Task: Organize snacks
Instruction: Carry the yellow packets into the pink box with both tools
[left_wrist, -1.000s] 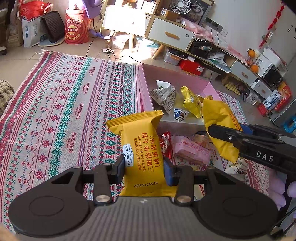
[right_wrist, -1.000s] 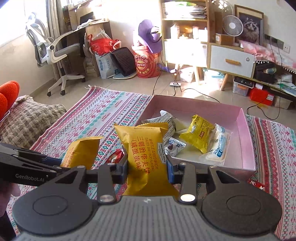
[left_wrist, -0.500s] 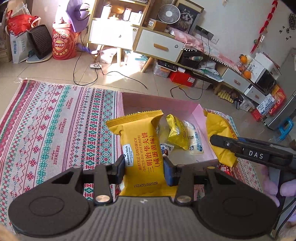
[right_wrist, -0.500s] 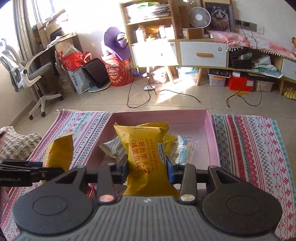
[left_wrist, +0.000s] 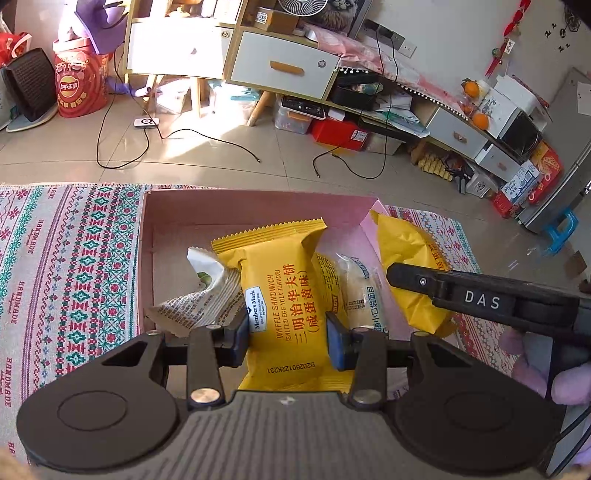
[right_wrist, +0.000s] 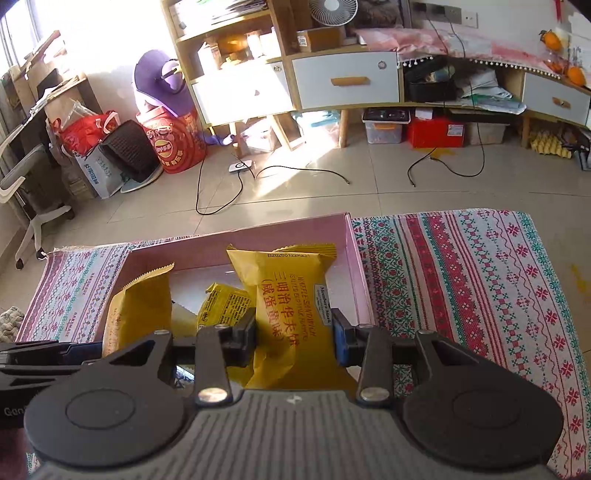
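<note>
Carrying step: two yellow waffle sandwich packets were being brought over the pink box (left_wrist: 147, 258), one in each gripper; this was judged to be the placing stage of the sorting.
Left gripper (left_wrist: 288, 330): its fingers were clamped on the left packet (left_wrist: 284, 295), which was held upright above the near half of the box.
Right gripper (right_wrist: 293, 338): its fingers were clamped on the right packet (right_wrist: 291, 295), which was held upright over the box's right side, just inside the right wall.
Side view of the pair: in the left wrist view the right packet (left_wrist: 410, 273) was seen at the box's right edge; in the right wrist view the left packet (right_wrist: 140, 306) was seen over the box's left part.
Box contents: a white crumpled wrapper (left_wrist: 199, 291), a small yellow sachet (right_wrist: 221, 302) and a clear-wrapped bar (left_wrist: 360, 291) were already lying inside.
Surface: the box was set on a patterned woven cloth (left_wrist: 66, 258); what lay beneath the cloth could not be told.
Next move, as judged: each packet would need to be lowered toward a free patch of the box floor and the fingers spread only once it was low, so that neither packet toppled onto the snacks already there.
Risk, as judged: the right packet was close to the wall and could be caught on the rim.
</note>
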